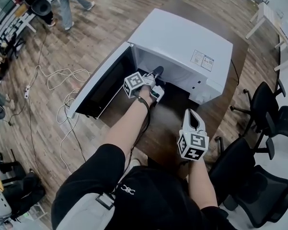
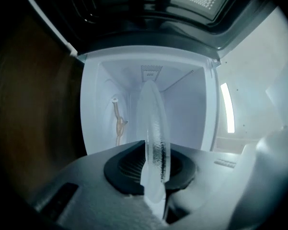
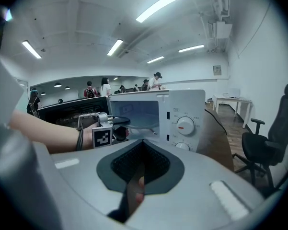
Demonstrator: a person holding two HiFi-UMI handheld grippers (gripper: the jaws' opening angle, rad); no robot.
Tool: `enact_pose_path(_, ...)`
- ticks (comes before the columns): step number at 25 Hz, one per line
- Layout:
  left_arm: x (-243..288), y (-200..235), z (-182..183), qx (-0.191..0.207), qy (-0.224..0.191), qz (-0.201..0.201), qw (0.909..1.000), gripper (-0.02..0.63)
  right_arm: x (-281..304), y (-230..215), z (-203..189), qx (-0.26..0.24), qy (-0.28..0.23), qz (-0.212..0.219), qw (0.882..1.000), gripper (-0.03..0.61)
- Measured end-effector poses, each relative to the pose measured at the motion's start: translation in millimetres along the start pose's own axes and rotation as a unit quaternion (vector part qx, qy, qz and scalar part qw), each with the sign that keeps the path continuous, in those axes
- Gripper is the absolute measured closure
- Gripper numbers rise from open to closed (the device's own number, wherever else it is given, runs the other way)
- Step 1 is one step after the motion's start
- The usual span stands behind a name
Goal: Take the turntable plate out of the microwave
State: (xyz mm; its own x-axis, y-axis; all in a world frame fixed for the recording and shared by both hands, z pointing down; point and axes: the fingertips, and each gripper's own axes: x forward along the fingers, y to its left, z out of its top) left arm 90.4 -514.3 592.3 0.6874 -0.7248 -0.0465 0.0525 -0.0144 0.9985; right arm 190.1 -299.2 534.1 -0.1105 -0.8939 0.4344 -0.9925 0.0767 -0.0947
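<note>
The white microwave (image 1: 182, 42) stands on a dark table (image 1: 167, 128) with its door (image 1: 103, 80) swung open to the left. My left gripper (image 1: 155, 73) is at the mouth of the cavity, shut on the rim of the clear glass turntable plate (image 2: 153, 128), which shows edge-on between its pads (image 2: 155, 171). From the right gripper view the plate (image 3: 140, 121) lies flat in the opening, held by the left gripper (image 3: 122, 121). My right gripper (image 1: 194, 119) hovers over the table in front of the microwave (image 3: 182, 123), jaws (image 3: 136, 176) shut with nothing in them.
The white cavity (image 2: 105, 128) lies behind the plate, with a small beige piece (image 2: 119, 126) on one inner face. Black office chairs (image 1: 259, 104) stand to the right of the table. Cables (image 1: 62, 80) trail across the wooden floor at left. People stand far behind.
</note>
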Motion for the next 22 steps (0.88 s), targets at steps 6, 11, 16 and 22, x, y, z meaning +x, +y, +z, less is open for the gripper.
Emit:
enact_pose_path(6, -47, -5, -14, 0.004, -0.003, 0.007, 1.0, 0.58, -20, 25, 4, -0.003, -0.014, 0.009, 1.0, 0.569)
enact_pose_path(11, -94, -9, -29, -0.006, -0.003, 0.006, 1.0, 0.58, -40, 44, 3, -0.006, -0.027, 0.013, 1.0, 0.569)
enact_pose_path(16, -145, -17, -40, -0.006, 0.009, -0.002, 0.9999, 0.58, -55, 58, 4, 0.017, -0.035, 0.024, 0.999, 0.569)
enact_pose_path(22, -203, -36, -52, -0.006, 0.013, -0.029, 0.9995, 0.58, -71, 77, 4, 0.034, -0.046, 0.035, 0.998, 0.569)
